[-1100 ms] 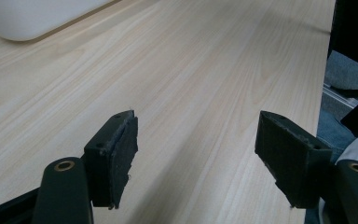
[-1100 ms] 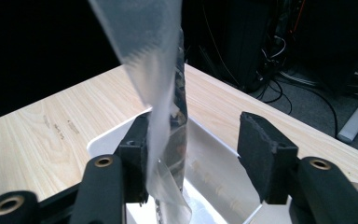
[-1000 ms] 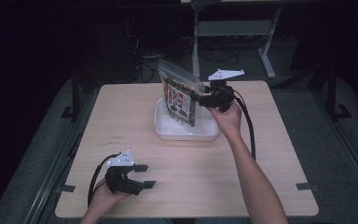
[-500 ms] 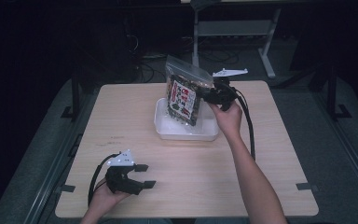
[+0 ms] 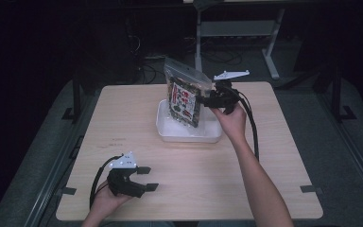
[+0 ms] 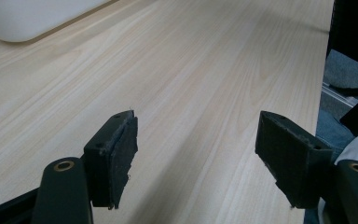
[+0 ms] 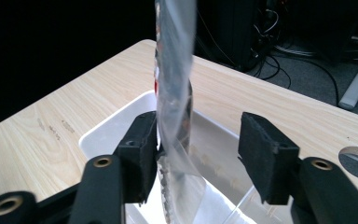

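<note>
In the high view, the snack bag (image 5: 185, 97) stands upright in the white tub (image 5: 187, 135) at the frame's centre, the right claw (image 5: 207, 100) at its right edge. The left claw (image 5: 147, 178) rests released at the lower left on the surface (image 5: 264, 156).

In the left gripper view, its jaws gape over bare wood.

In the right gripper view, the jaws have just been opening: the bag (image 7: 175, 93) touches the left pad, clear of the right one.
</note>
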Demonstrator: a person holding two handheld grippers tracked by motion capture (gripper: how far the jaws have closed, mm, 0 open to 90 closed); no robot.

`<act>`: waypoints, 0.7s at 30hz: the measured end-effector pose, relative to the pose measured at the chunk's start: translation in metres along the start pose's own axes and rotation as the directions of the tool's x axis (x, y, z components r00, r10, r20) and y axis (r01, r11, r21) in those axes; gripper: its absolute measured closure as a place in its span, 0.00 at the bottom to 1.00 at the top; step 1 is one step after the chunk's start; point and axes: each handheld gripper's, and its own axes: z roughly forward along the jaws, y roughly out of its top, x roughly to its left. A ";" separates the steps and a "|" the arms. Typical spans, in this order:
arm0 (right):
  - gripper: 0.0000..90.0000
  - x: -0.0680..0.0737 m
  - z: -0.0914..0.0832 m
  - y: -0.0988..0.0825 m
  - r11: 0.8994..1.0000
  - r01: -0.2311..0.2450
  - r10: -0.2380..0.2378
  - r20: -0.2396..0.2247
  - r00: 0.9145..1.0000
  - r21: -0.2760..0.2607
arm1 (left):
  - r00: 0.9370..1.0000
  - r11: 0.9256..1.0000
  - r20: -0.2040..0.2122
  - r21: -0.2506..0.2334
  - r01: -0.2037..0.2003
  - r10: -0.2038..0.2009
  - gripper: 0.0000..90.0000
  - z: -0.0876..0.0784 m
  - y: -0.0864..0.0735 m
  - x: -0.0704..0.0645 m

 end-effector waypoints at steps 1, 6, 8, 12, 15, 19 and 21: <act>0.48 0.000 -0.001 0.000 1.000 0.000 0.000 -0.006 1.000 0.000 | 1.000 1.000 0.000 0.000 -0.001 0.001 0.32 0.000 0.000 0.000; 0.45 0.002 -0.003 0.000 1.000 0.006 -0.006 -0.015 1.000 0.000 | 1.000 1.000 0.000 0.000 -0.001 0.001 0.32 0.000 0.000 0.000; 0.44 0.003 -0.004 0.000 1.000 0.006 -0.006 -0.023 1.000 0.002 | 1.000 1.000 0.000 -0.001 -0.001 0.001 0.32 0.000 0.000 0.000; 0.42 0.006 -0.005 -0.002 1.000 0.013 -0.013 -0.041 0.999 0.000 | 1.000 1.000 0.000 -0.002 -0.001 0.001 0.32 0.000 0.000 0.000; 0.40 0.008 -0.006 -0.003 1.000 0.029 -0.028 -0.051 0.998 0.003 | 1.000 1.000 0.000 -0.002 -0.001 0.001 0.32 0.000 0.000 0.000; 0.39 0.010 -0.010 -0.004 0.999 0.033 -0.033 -0.062 0.998 -0.002 | 1.000 1.000 0.000 -0.003 -0.001 0.001 0.32 0.000 0.001 0.000; 0.38 0.010 -0.011 -0.004 0.999 0.034 -0.034 -0.063 0.997 -0.001 | 1.000 1.000 -0.002 -0.003 -0.001 0.001 0.32 0.000 0.001 0.000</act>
